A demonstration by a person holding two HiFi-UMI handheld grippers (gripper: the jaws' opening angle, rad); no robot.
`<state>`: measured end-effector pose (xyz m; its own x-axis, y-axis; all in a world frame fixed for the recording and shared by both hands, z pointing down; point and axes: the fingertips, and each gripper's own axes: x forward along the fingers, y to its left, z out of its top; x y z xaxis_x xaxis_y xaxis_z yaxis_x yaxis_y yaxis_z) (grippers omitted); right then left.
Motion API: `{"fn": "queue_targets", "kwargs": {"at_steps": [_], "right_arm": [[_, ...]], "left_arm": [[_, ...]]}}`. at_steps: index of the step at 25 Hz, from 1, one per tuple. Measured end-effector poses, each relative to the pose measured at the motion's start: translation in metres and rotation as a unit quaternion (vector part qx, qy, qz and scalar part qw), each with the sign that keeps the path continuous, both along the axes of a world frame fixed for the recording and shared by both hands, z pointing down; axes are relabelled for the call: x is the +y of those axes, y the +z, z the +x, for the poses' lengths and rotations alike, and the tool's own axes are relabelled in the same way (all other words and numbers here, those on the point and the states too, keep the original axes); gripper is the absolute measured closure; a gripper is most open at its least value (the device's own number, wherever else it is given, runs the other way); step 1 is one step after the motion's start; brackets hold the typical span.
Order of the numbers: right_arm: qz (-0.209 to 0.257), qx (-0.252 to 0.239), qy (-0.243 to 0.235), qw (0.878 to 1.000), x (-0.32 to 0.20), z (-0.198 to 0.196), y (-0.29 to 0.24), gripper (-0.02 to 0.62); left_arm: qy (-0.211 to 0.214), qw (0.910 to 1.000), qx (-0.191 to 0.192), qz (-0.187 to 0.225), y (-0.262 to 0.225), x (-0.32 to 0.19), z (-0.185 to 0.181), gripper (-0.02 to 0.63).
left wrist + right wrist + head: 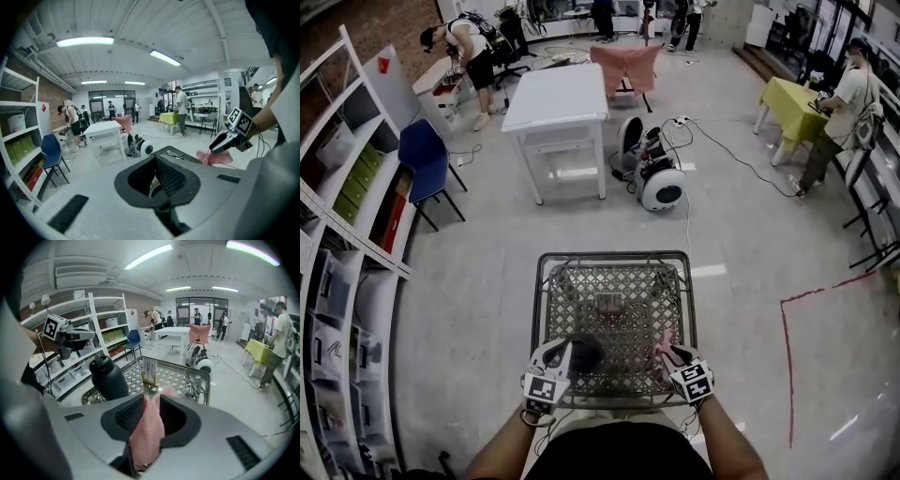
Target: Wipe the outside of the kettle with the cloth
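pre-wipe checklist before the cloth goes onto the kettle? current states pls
1. Cloth gripped: ok. The pink cloth is pinched between the right gripper's jaws.
2. Kettle upright: ok. The black kettle stands in the cart.
3. Lid on the kettle: ok. The lid sits on top.
4. Kettle steadied: not ok. The left gripper hangs near the lid, jaws apart with nothing between them.
5. Cloth against the kettle: not ok. They are apart.
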<state>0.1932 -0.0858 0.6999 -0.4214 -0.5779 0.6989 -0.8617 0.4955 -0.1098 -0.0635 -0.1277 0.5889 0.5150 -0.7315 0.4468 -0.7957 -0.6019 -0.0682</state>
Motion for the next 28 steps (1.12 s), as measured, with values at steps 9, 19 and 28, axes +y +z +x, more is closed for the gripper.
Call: {"fn": "queue_targets", "kwargs": {"at_steps": [9,19,28], "right_arm": [[0.021,0.006,0.006,1.0,0.009,-0.011,-0.024,0.489],[0.139,-0.009,0.061,0.988,0.012,-0.028,-0.121,0.579],[0.241,-0.046,0.097,0.965,0.027,-0.046,-0.223,0.584]], "left_arm": [[-0.053,0.9921,0.113,0.013,-0.065,0.02,-0.027,0.597],[-0.074,0.9824,0.148,0.087,-0.129,0.033,-0.063,0.597],[-0.061,0.9744,0.142,0.163,-0.175,0.05,-0.086,0.597]]}}
